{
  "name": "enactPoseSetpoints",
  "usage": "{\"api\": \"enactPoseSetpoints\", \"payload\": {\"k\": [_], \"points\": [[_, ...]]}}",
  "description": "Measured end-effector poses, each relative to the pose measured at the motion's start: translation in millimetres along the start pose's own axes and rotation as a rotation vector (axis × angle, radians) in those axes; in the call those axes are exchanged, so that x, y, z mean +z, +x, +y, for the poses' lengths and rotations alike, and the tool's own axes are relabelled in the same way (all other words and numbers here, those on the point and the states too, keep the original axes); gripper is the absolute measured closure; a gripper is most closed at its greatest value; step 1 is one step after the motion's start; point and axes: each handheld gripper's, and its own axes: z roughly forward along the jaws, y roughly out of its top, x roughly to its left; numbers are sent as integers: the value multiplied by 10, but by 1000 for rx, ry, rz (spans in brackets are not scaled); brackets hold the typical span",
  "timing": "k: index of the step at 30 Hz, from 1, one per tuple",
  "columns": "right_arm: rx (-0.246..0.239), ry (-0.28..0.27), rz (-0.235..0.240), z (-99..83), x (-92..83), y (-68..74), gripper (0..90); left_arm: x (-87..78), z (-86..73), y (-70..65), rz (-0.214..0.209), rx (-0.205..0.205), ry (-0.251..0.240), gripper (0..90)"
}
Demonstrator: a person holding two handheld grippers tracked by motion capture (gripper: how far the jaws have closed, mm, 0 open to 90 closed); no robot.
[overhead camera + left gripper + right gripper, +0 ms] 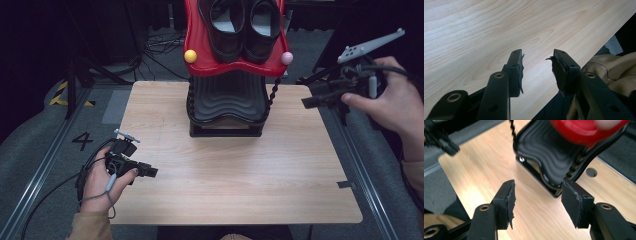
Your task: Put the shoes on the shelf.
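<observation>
- I see a light wooden table, its grain running across the top.
- A two-tier shoe rack stands at the table's far middle: black wavy lower shelf, red upper shelf.
- A pair of black shoes sits side by side on the red shelf.
- I spot a yellow knob and a pink knob at its front corners.
- Grey floor carries a painted "4".

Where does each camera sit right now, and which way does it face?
High view: above the person's side, looking forward and down on the light wooden table; both hands show.
Left gripper view: on the left gripper, open jaws over bare tabletop.
Right gripper view: on the right gripper, open jaws facing the two-tier red-and-black shoe rack.
Shared: high and right views both show the rack.
</observation>
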Motion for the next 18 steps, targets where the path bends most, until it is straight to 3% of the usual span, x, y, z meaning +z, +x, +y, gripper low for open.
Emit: {"api": "enactPoseSetpoints", "payload": {"k": [6,11,18], "points": [[-43,38,43,-365,283,83,452,13,-15,-45,5,2,8,607],[-21,16,76,-643,534,59,452,36,-14,-67,6,8,19,608],[4,40,113,-944,848,-7,452,72,-2,-68,6,7,29,607]]}}
